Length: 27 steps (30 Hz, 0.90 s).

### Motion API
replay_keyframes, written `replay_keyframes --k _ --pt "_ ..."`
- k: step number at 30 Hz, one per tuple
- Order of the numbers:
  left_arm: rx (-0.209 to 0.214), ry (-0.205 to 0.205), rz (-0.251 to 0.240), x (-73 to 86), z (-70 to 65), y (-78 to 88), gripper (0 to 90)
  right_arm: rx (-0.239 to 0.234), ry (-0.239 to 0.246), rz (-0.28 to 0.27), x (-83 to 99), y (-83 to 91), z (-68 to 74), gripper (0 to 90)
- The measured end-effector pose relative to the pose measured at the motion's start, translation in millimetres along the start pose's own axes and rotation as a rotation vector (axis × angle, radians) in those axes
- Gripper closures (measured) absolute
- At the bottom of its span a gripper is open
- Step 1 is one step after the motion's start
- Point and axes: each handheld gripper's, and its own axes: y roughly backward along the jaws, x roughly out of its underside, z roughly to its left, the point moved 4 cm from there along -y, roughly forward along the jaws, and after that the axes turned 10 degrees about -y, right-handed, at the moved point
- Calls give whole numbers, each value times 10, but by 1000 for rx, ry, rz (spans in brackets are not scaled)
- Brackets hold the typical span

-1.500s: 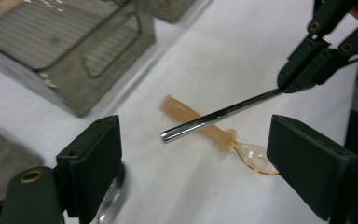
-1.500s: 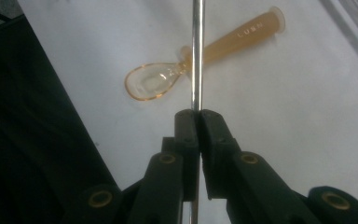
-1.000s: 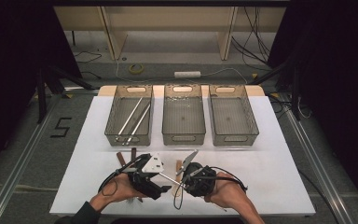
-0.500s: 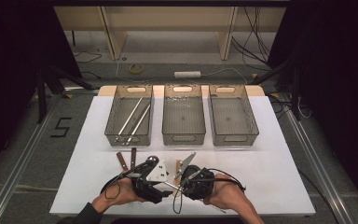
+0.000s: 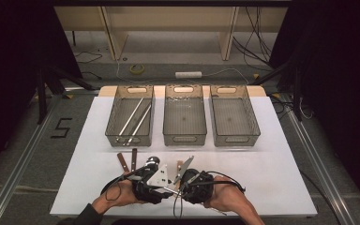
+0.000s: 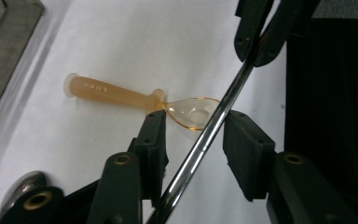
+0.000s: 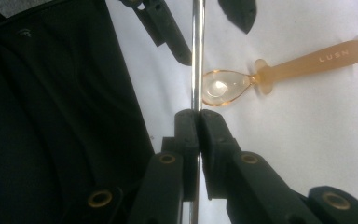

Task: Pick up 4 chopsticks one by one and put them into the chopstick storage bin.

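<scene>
In the right gripper view, the right gripper point(image 7: 199, 122) has its fingers clenched on a thin shiny metal rod point(image 7: 196, 56) that runs straight up the middle of the frame. In the left gripper view, the same rod crosses diagonally between the left gripper's point(image 6: 193, 140) fingers, which have just been closing around it but stand apart from it, not yet pressing. Behind the rod, an orange plastic spoon point(image 6: 135, 99) lies flat on the white worktop point(image 6: 135, 42). In the high view, both grippers meet at the lower centre of the frame, below three grey bins point(image 5: 185, 139).
</scene>
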Motion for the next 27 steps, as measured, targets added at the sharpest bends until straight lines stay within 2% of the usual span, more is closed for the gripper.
replay_keyframes --k 3,4,7,9,13,14,15,17,18,20,21,22,23,25,27 --pt "20 -14 8 0 -17 4 647 -8 13 -1 3 -5 12 863" --pt "24 -21 13 1 -23 4 658 -9 20 17 5 5 13 863" --pt "44 -32 13 4 -40 3 687 -16 32 9 9 -4 26 863" --pt "65 -40 11 4 -57 -1 707 -22 48 12 18 -2 27 862" --pt "115 -88 21 -3 -133 -10 774 -48 82 37 56 -4 28 849" --pt "139 -93 15 -9 -157 -9 803 -48 95 20 64 -19 18 829" --pt "144 -93 11 -18 -171 -4 830 -47 71 13 64 -17 16 802" --pt "124 -99 24 -18 -150 21 834 -68 46 11 75 4 -38 730" --pt "100 -89 15 -12 -129 40 835 -64 36 -12 76 16 -54 670" --pt "85 -67 5 9 -79 72 836 -57 -5 -39 72 83 -95 607" --pt "65 -51 6 21 -49 83 835 -52 2 -60 69 108 -127 560" --pt "52 -32 6 35 -25 93 836 -42 -27 -84 61 133 -140 519" --pt "32 -19 4 50 -4 97 836 -27 -32 -120 47 153 -176 503" --pt "-11 19 8 85 57 114 835 0 -87 -180 28 203 -229 474" --pt "-46 47 14 118 108 130 835 24 -114 -251 10 253 -286 456"
